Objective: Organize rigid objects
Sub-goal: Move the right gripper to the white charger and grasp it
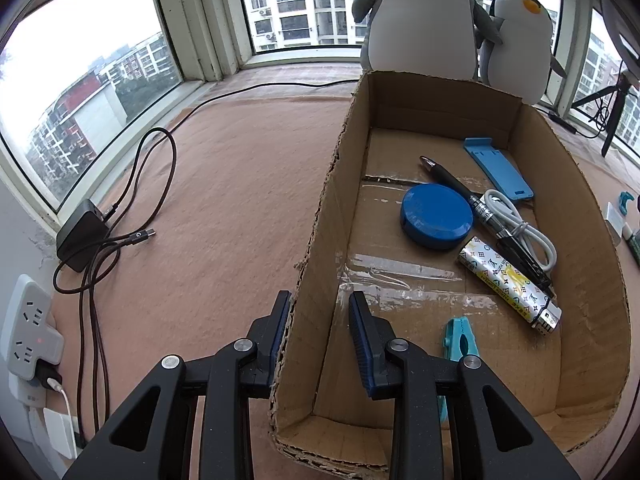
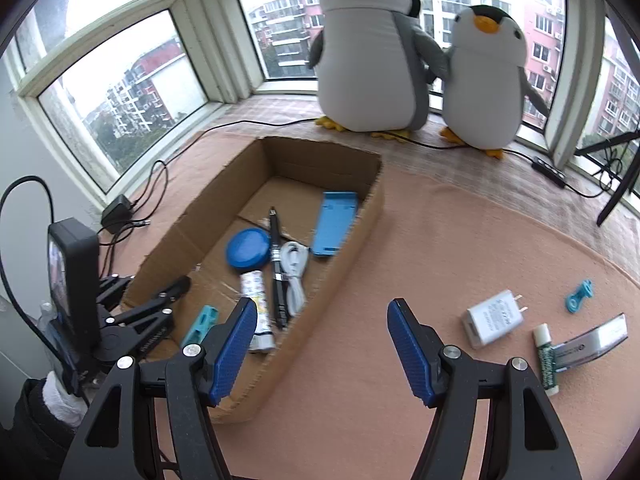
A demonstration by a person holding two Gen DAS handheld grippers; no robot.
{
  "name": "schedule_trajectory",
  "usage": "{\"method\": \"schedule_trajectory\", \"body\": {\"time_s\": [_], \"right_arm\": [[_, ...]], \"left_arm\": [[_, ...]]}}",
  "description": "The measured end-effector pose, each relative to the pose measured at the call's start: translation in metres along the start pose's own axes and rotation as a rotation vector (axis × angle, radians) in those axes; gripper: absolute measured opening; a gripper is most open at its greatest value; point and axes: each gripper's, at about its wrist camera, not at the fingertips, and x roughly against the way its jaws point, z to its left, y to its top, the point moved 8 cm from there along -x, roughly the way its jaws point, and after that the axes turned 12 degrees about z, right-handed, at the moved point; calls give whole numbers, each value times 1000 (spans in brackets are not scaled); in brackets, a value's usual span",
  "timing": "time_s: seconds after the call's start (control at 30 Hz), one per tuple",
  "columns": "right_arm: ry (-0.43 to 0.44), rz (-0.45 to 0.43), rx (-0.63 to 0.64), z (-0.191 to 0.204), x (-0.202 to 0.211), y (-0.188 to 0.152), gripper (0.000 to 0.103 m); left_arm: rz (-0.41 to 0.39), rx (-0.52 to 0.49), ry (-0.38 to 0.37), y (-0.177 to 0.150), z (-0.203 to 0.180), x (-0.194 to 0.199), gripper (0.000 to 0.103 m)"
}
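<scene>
A cardboard box [image 1: 320, 240] [image 2: 360, 232] holds a blue round case [image 1: 436, 216] [image 2: 247, 253], black pen [image 1: 452, 178] [image 2: 276, 256], white cable [image 1: 516, 220] [image 2: 294, 276], patterned lighter [image 1: 508, 284] [image 2: 256, 300], blue phone stand [image 1: 498, 168] [image 2: 334, 224] and teal clip [image 1: 460, 340] [image 2: 200, 326]. My left gripper [image 1: 320, 312] [image 2: 168, 296] straddles the box's left wall, one finger each side, with a gap at the inner finger. My right gripper [image 2: 322, 344] is open and empty over the cloth, right of the box. A white charger [image 2: 492, 320], lip balm [image 2: 546, 360], silver drive [image 2: 592, 340] and blue clip [image 2: 578, 295] lie right.
Two plush penguins [image 2: 372, 60] [image 1: 420, 20] stand behind the box by the windows. A black adapter [image 1: 80, 232] with cables and a white power strip [image 1: 24, 328] lie at the left. A tripod leg [image 2: 616, 184] stands far right.
</scene>
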Motion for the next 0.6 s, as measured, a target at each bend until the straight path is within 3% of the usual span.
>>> {"method": "schedule_trajectory", "body": {"time_s": [0.2, 0.6], "right_arm": [[-79, 15, -25, -35, 1, -12, 64], [-131, 82, -75, -84, -13, -35, 64]], "left_arm": [[-2, -3, -17, 0, 0, 0, 30], [5, 6, -44, 2, 3, -1, 30]]}}
